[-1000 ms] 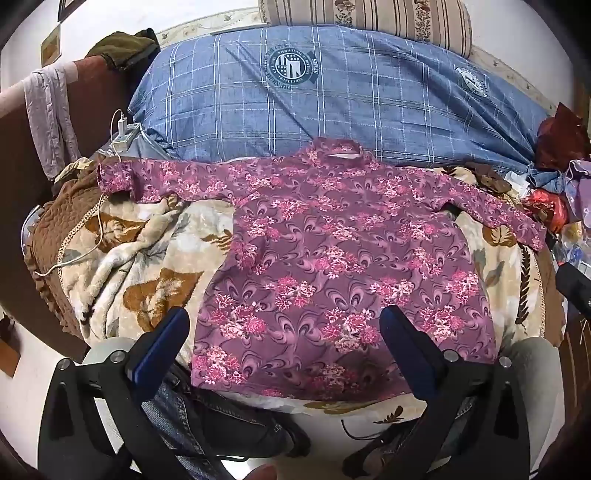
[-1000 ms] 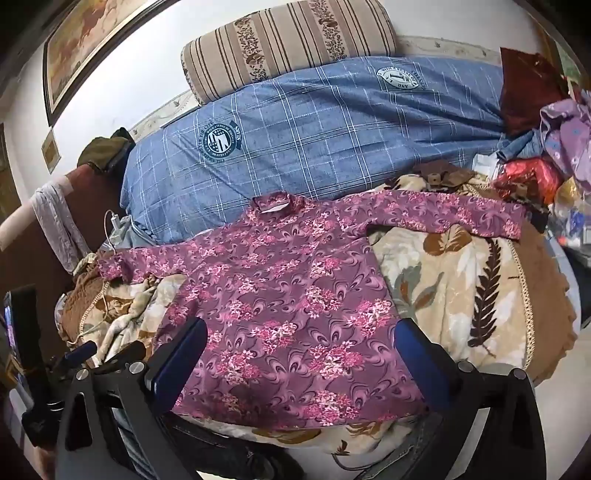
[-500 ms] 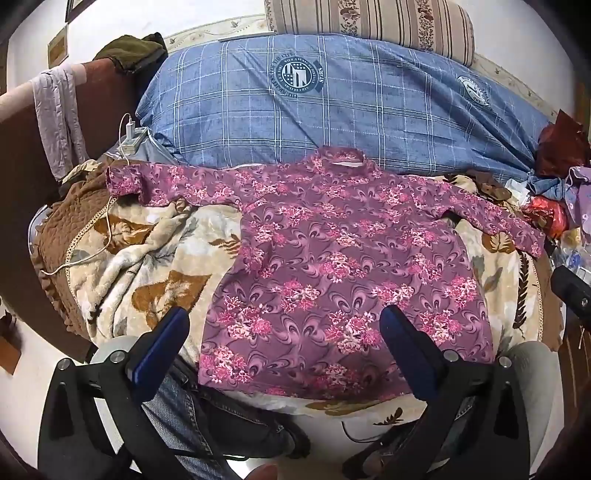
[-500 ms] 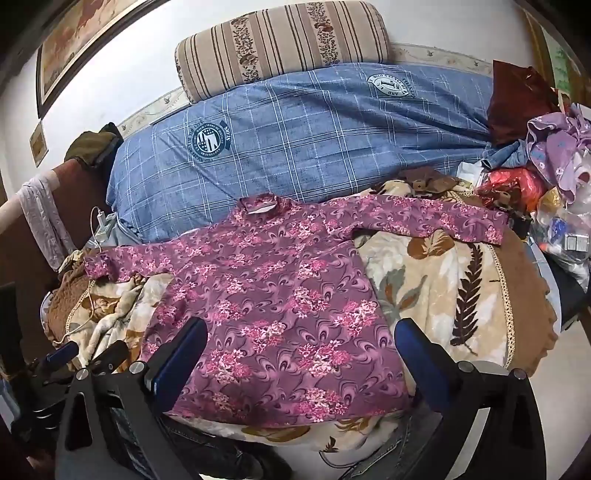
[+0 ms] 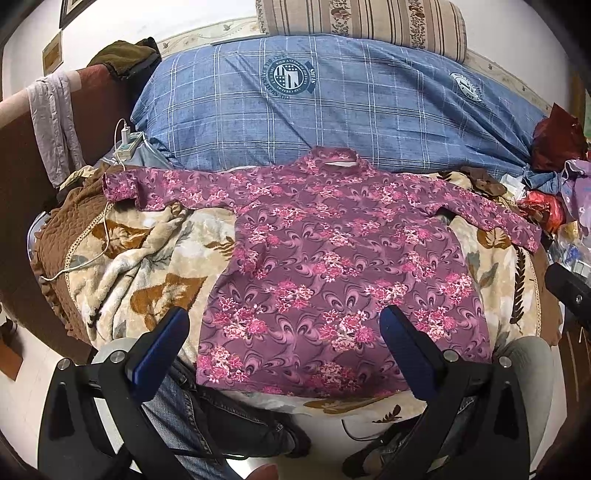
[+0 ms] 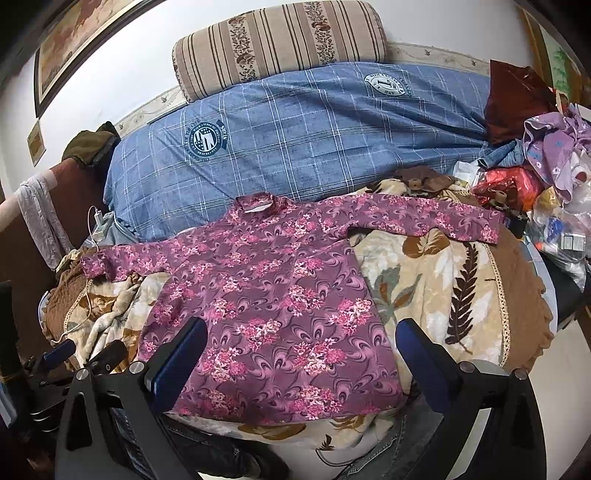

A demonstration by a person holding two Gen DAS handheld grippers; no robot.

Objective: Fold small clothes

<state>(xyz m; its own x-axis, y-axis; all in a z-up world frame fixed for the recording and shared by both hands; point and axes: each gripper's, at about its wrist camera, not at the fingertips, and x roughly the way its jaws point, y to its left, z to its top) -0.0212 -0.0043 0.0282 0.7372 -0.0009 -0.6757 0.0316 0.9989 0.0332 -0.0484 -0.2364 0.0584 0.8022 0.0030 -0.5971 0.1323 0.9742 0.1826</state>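
A purple floral long-sleeved top (image 5: 332, 266) lies flat on a leaf-patterned blanket (image 5: 147, 266), collar at the far side, both sleeves spread out sideways. It also shows in the right wrist view (image 6: 280, 310). My left gripper (image 5: 284, 332) is open and empty, held above the top's near hem. My right gripper (image 6: 299, 343) is open and empty, also over the near hem, a little right of the left one. The left gripper's body shows at the left edge of the right wrist view (image 6: 55, 354).
A blue checked duvet (image 5: 332, 110) and a striped bolster (image 5: 362, 18) lie behind the top. A pile of clothes and bags (image 6: 546, 177) sits at the right. A white charger and cable (image 5: 125, 144) lie at the left. A person's legs in jeans (image 5: 192, 413) are below.
Both grippers have drawn back and shifted slightly, so the top sits lower and further right in view. The top has not moved. Both grippers stay open.
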